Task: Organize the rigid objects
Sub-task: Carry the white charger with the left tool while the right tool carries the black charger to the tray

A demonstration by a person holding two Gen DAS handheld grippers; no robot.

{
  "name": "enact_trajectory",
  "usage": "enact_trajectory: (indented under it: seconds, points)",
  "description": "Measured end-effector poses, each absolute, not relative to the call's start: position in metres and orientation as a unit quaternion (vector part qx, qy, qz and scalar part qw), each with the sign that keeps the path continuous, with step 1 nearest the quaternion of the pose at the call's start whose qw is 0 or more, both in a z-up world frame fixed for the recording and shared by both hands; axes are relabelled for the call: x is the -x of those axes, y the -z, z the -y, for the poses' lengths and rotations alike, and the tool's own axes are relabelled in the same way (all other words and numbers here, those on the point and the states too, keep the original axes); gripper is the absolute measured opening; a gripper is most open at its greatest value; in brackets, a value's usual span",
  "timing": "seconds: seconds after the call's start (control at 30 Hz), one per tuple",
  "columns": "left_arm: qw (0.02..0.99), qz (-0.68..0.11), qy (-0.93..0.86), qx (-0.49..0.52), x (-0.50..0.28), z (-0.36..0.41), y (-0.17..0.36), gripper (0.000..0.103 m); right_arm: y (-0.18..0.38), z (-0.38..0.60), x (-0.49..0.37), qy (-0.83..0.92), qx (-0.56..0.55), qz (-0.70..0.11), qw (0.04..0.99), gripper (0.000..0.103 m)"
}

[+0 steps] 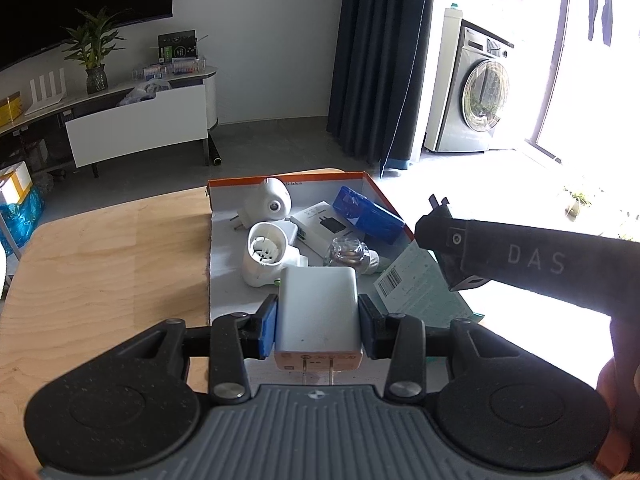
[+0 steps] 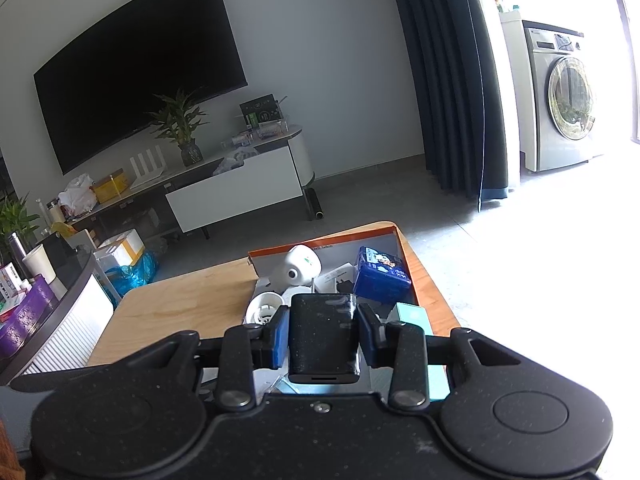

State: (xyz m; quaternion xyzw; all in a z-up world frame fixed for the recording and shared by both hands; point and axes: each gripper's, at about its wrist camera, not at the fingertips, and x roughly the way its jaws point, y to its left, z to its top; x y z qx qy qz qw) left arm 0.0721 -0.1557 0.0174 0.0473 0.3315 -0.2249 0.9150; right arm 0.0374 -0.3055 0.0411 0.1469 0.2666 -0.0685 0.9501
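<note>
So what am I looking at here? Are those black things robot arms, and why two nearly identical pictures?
No robot: a person holds a two-finger gripper in each hand, each with a fisheye camera looking along its fingers. The left gripper is shut on a white charger, prongs toward the camera. The right gripper is shut on a black block. Ahead, on a wooden table, an orange-rimmed tray holds white plug adapters, a blue box and a clear bulb.
</note>
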Motion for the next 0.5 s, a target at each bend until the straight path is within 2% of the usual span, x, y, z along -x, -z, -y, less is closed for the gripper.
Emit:
enact_trajectory:
  seconds: [0.5]
  points:
    - [0.909,-0.341,0.235,-0.050,-0.073,0.166,-0.011,0.041,-0.030,0.314,-0.048,0.069,-0.147,-0.274,0.948,0.044]
